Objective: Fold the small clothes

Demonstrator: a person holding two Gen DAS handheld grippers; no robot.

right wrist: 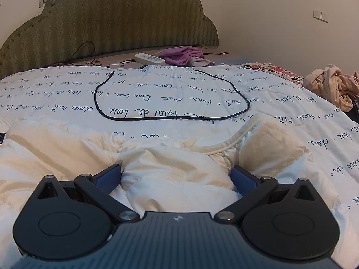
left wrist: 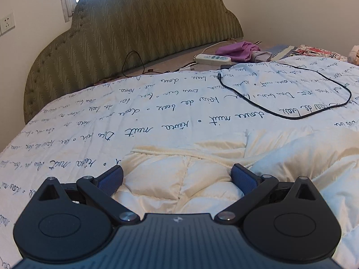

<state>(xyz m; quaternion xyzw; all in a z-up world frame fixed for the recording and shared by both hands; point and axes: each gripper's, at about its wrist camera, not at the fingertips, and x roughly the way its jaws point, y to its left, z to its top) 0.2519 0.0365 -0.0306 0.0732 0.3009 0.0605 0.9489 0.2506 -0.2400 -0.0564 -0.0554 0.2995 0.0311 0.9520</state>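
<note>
The cream quilted garment (left wrist: 179, 179) lies rumpled on the bed's script-printed quilt (left wrist: 157, 103), at the quilt's near edge, well apart from the green headboard (left wrist: 134, 33).

Left gripper (left wrist: 177, 177): jaws spread wide, blue pads (left wrist: 111, 180) resting on or just above the garment on either side of a padded panel; nothing is clamped.

Right gripper (right wrist: 176, 177): jaws equally wide, straddling a raised fold of the same garment (right wrist: 175, 174); the fold touches both pads (right wrist: 242, 179) but is not pinched.

A black cable (right wrist: 170, 116) loops across the quilt beyond the garment. Near the headboard lie a white power strip (right wrist: 149, 58) and, just beside it, a purple cloth (right wrist: 184, 55). A heap of beige clothes (right wrist: 332, 87) sits at the quilt's right edge
</note>
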